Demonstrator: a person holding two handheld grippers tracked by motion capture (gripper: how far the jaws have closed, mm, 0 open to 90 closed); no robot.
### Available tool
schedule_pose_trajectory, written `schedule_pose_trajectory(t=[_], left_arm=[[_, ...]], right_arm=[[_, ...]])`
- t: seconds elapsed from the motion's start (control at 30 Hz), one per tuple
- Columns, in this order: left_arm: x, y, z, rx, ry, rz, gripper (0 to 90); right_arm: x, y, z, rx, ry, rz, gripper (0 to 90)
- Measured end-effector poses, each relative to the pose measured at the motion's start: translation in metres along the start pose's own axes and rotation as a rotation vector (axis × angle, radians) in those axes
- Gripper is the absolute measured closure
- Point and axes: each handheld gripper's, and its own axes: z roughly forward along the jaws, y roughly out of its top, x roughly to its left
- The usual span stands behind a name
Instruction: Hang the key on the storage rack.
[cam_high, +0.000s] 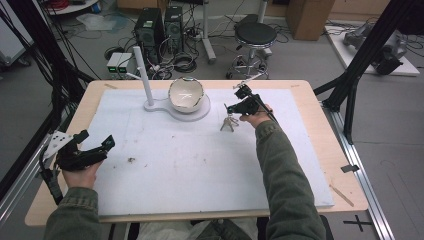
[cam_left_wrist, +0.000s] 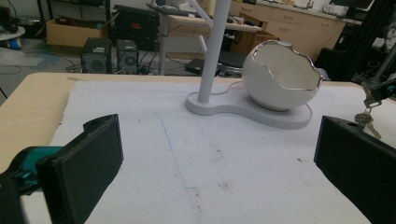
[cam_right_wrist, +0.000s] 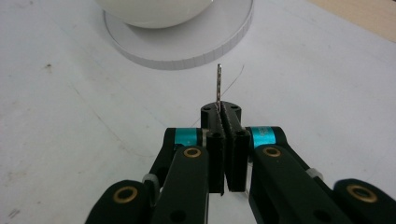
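Holding keys (cam_high: 229, 123) clamped in right gripper (cam_high: 235, 107) near bowl (cam_high: 186, 94) | left gripper (cam_high: 95, 146) spread, idle | risk: thin grip, keys may swing loose.

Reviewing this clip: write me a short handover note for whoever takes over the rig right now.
Right gripper: shut on a bunch of metal keys, held just right of the white egg-shaped ceramic bowl.
Left gripper: open, holding nothing, at the near left of the white table mat.
The bowl sits on a white base with an upright white peg post.
Done: keys gripped. Left, probably: putting them in the bowl or on the post.
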Motion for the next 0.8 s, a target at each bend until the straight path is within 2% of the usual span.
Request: schedule_pose_trajectory(t=[0.03, 0.3, 0.57, 0.8], left_arm=[[0.000, 0.000, 0.000, -0.001, -0.001, -0.001, 1.8], [0.001, 0.000, 0.000, -0.005, 0.000, -0.008, 1.7], [0.001, 0.000, 0.000, -0.008, -0.002, -0.013, 1.8], [0.001, 0.000, 0.000, -0.007, -0.002, -0.015, 1.8]], right_arm=[[0.001, 0.000, -0.003, -0.002, 0.002, 0.006, 89.2], [0.009, 0.014, -0.031, -0.026, -0.003, -0.044, 89.2], [0.019, 0.029, -0.061, -0.067, -0.003, -0.059, 89.1], [0.023, 0.037, -0.077, -0.110, 0.006, -0.060, 89.1]])
